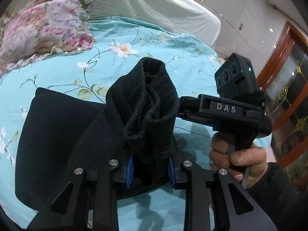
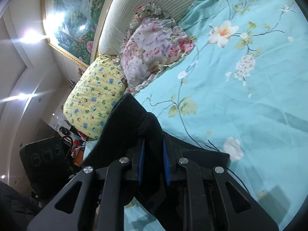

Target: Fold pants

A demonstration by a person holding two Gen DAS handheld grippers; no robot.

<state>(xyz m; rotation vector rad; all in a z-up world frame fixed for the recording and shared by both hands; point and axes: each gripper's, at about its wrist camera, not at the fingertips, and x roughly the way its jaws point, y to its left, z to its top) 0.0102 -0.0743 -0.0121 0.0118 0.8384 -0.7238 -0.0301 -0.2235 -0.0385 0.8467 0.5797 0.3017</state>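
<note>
The bed (image 1: 157,44), under a turquoise sheet printed with blossoms and twigs, is the landmark here. At its head stands a pale striped headboard (image 1: 163,5), and above that, in the right wrist view, hangs a gold-framed landscape painting (image 2: 77,17).

Against the headboard lies a floral pillow (image 1: 44,28) in pinks and purples. Beside it at the bed's edge, seen from the right wrist, sits a yellow pillow (image 2: 94,100) printed with small cartoon animals.

The black pants (image 1: 63,134) lie on the sheet towards the foot of the bed, partly flat and partly lifted. In the left wrist view a broad dark panel spreads over the sheet, while a bunched end of the fabric rises above it.

The left gripper (image 1: 151,166) is clamped on that bunched end, with cloth packed between its blue pads (image 1: 130,168). The right gripper (image 2: 153,162) likewise pinches a thick fold of the pants between its blue-lined fingers, with the fabric draping over and past them towards the pillows.

From the left wrist, the right gripper's body shows side-on above the bed, marked "DAS", its nose meeting the bunched fabric, and the person's right hand (image 1: 238,159) is wrapped round its handle.
</note>
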